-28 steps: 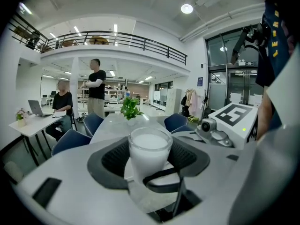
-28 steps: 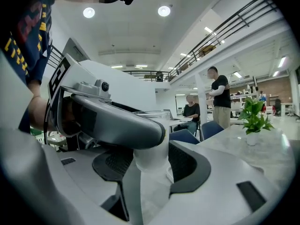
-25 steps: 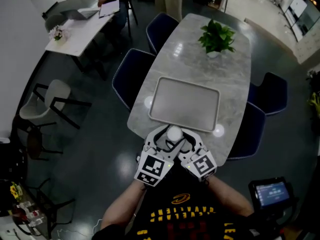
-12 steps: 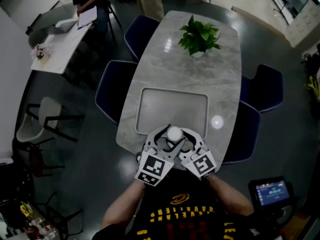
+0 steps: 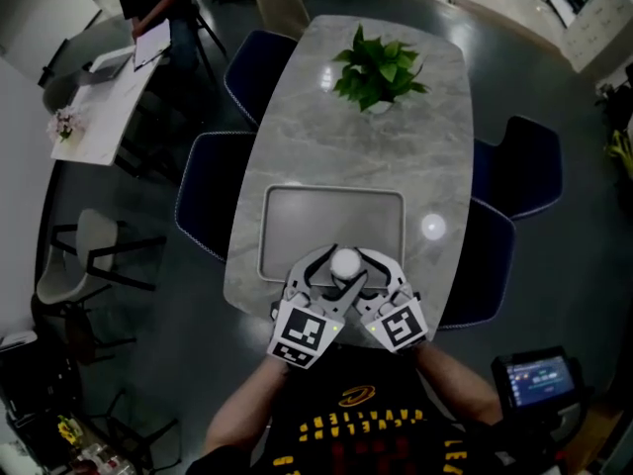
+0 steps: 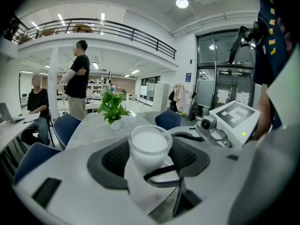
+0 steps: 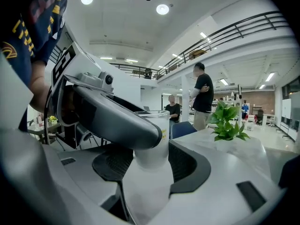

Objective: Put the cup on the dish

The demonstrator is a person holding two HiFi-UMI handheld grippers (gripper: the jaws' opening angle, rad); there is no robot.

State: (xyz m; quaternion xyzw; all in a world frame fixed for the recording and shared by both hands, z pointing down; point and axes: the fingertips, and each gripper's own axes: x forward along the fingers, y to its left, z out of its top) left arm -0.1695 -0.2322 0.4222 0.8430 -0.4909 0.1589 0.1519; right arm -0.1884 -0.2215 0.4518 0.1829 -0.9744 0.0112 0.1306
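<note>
A small white cup (image 5: 345, 263) stands on a white dish (image 6: 150, 191), and both are carried in the air between my two grippers. My left gripper (image 5: 321, 265) and my right gripper (image 5: 374, 265) meet tip to tip, and their curved fingers ring the dish. In the left gripper view the cup (image 6: 149, 146) sits centred between the dark pads (image 6: 108, 161), with the right gripper's marker cube (image 6: 234, 118) beside it. In the right gripper view the cup (image 7: 157, 139) stands on the dish (image 7: 145, 196), partly hidden by a left finger (image 7: 117, 116). Both hang over the near edge of the grey tray (image 5: 287, 216).
The tray lies on a long marble table (image 5: 396, 156) with a potted plant (image 5: 374, 72) at the far end. Dark blue chairs (image 5: 208, 201) (image 5: 519, 166) flank the table. People stand at the desk (image 5: 109, 77) at far left. A small screen (image 5: 539, 376) is at lower right.
Both grippers with the cup and dish have come forward over the table, from its near edge to the tray's near edge. Their hold looks the same.
</note>
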